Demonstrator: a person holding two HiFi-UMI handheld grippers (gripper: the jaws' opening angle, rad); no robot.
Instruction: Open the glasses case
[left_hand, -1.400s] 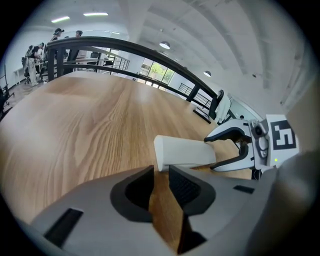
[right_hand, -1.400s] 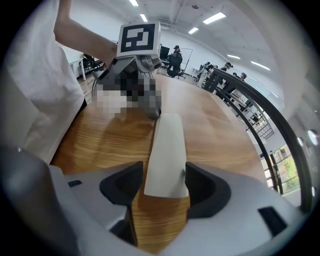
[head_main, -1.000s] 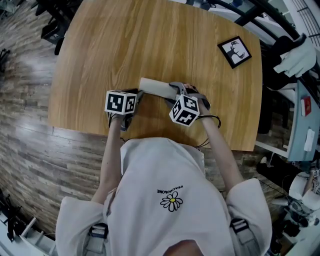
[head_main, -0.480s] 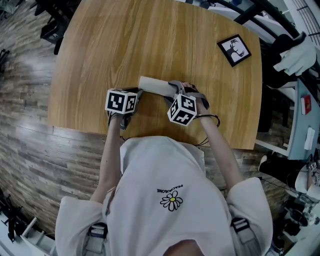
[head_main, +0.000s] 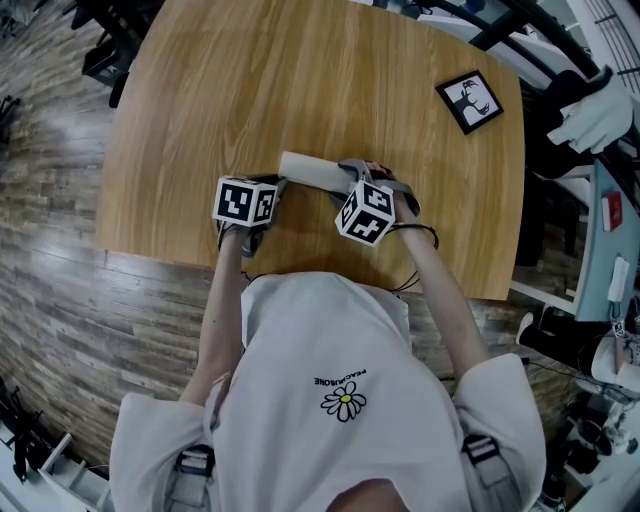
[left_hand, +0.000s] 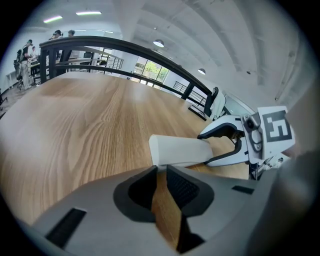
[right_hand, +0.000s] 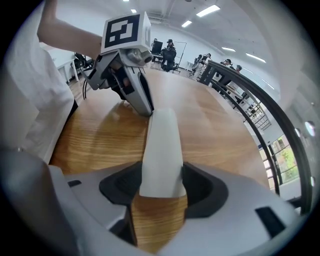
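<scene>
White glasses case (head_main: 306, 170) lying on table (head_main: 300, 80), near side.
Head view: we are seeing left gripper (head_main: 274, 186) at its left end, right gripper (head_main: 353, 180) at its right. Left gripper view: jaws just closing, half-apart, empty, tips at case's end. Right gripper view: jaws clamping case's sides.

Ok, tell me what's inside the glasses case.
Nothing of the inside shows: the white glasses case lies shut on the wooden table, its near end clamped in the right gripper.
</scene>
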